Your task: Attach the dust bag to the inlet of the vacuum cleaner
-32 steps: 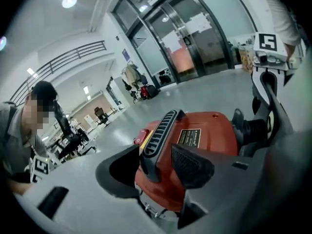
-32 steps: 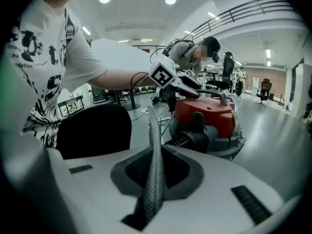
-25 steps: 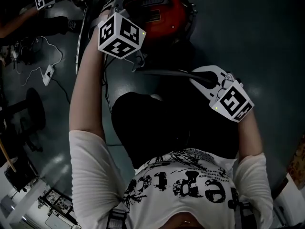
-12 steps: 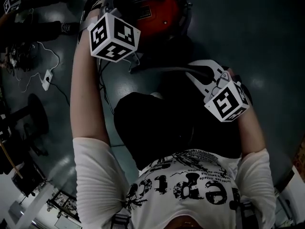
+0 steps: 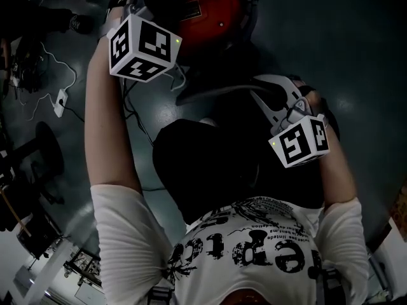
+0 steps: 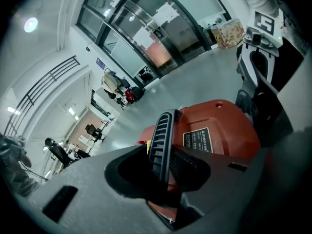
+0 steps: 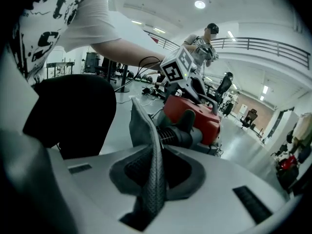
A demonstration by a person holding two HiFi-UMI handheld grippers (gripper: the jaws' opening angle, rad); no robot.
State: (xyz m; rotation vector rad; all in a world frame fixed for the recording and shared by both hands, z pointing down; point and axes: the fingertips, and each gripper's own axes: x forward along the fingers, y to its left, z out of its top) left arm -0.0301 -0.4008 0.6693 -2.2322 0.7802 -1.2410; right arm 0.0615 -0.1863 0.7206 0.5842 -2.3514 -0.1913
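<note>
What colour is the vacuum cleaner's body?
The vacuum body is red, clearest in the left gripper view.

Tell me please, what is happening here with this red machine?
A person works on a red vacuum on the floor with two hand-held grippers. The left gripper has just been closing its jaws on the vacuum's black ribbed handle. The right gripper pinches an edge of the grey bag near the vacuum's hose; its jaws have just been opening a little, with the cloth between them. Whether the bag sits on the inlet cannot be seen.
</note>
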